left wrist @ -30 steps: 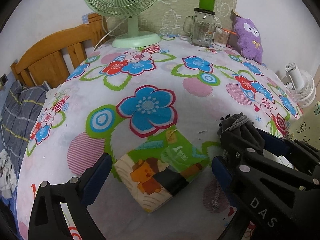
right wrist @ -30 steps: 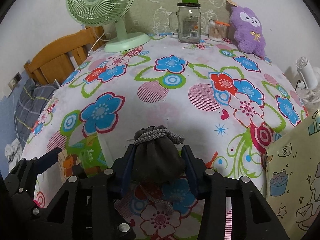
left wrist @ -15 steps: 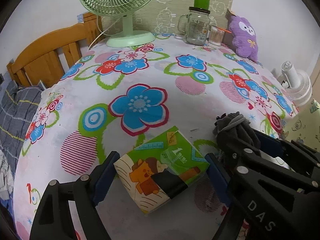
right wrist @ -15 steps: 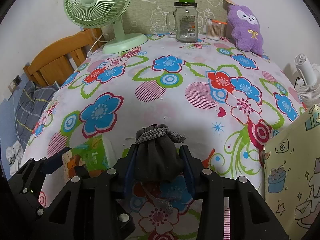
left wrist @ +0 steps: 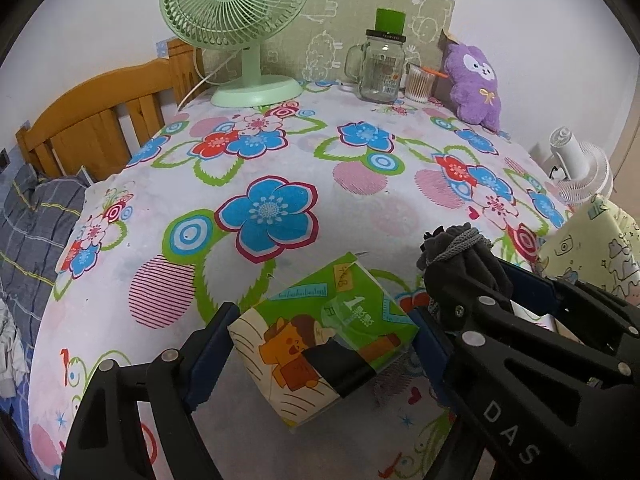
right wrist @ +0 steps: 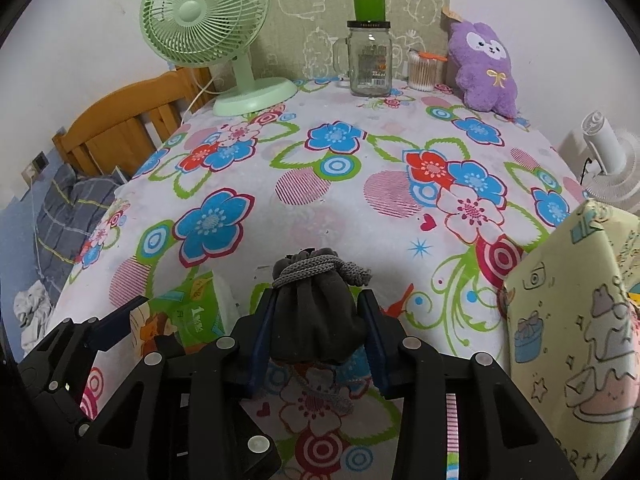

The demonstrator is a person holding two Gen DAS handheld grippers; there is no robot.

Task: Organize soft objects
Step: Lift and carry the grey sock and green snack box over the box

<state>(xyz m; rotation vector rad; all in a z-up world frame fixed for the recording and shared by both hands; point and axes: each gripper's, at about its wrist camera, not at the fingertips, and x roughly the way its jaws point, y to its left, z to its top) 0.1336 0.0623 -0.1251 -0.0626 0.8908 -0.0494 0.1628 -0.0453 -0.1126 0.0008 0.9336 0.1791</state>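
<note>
Btwn left tool [left wrist: 322, 334] pads, tissue pack [left wrist: 320, 336]

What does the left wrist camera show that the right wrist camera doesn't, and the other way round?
Only the left wrist view shows the whole tissue pack squeezed between the left gripper fingers. Only the right wrist view shows the gray drawstring pouch head-on, clamped in the right gripper. Both show the green fan, glass jar and purple plush.
</note>
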